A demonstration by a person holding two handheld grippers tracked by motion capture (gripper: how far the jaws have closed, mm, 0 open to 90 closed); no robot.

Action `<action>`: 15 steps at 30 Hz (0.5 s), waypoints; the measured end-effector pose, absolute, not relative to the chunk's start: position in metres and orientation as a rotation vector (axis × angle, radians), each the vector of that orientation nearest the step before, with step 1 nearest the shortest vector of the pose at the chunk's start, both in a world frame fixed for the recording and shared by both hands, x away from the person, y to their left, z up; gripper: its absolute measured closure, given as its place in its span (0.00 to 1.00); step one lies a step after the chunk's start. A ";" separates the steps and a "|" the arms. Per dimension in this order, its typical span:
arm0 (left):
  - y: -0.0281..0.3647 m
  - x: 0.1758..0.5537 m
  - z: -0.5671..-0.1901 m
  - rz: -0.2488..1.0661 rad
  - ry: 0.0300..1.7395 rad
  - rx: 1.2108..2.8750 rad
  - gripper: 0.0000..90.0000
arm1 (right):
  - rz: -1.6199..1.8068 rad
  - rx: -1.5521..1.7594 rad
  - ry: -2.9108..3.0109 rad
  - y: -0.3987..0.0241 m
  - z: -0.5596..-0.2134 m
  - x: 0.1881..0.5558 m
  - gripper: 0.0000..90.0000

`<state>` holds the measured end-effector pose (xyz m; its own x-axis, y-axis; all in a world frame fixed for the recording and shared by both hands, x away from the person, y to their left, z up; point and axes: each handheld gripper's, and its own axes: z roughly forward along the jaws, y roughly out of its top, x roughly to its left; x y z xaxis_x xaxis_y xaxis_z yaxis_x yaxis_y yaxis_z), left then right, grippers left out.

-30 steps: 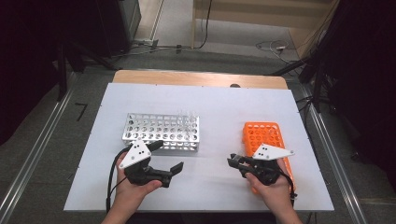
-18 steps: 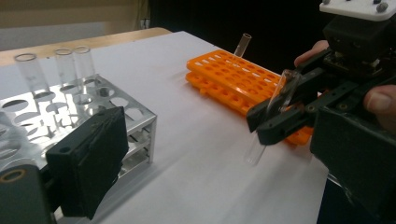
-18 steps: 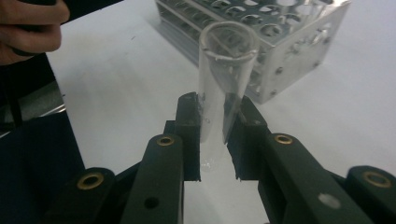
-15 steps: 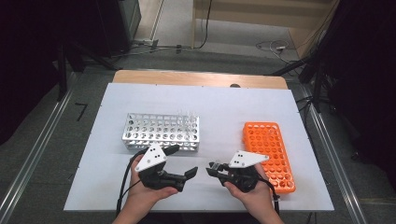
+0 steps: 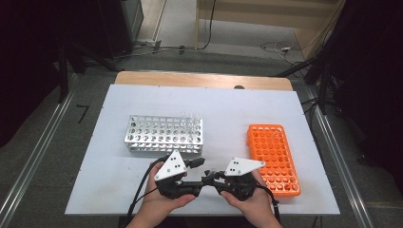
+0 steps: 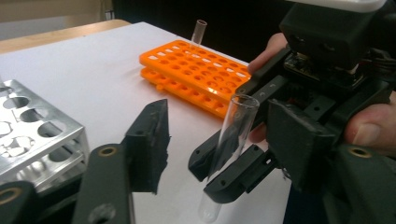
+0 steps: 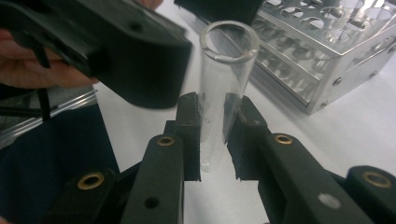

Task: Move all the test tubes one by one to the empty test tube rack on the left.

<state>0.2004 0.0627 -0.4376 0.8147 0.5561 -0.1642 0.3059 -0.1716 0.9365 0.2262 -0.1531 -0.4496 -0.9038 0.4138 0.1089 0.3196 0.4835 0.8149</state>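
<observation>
Two racks nearby | metal rack [image 5: 164, 135] left | orange rack [image 5: 273, 156] right

The table [image 5: 142, 199] was viewed from high above its near edge, looking forward and down. The left gripper [image 6: 219, 154] carried a camera held low and close, faced across toward the orange rack [image 6: 201, 74]. The right gripper [image 7: 212, 135] carried one faced toward the metal rack [image 7: 327, 51]. The test tube [image 7: 224, 84] was shared by both close views.
</observation>
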 end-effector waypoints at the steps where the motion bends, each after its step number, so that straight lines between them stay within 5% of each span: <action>1: 0.062 0.200 -0.438 0.253 0.658 1.777 0.51 | 1.406 0.643 2.621 -0.153 -0.450 0.226 0.81; 7: 0.060 0.199 -0.439 0.232 0.619 1.797 0.68 | 1.422 0.610 2.647 -0.149 -0.449 0.222 0.81; 15: 0.057 0.198 -0.439 0.234 0.591 1.813 0.77 | 1.434 0.602 2.663 -0.150 -0.448 0.223 0.81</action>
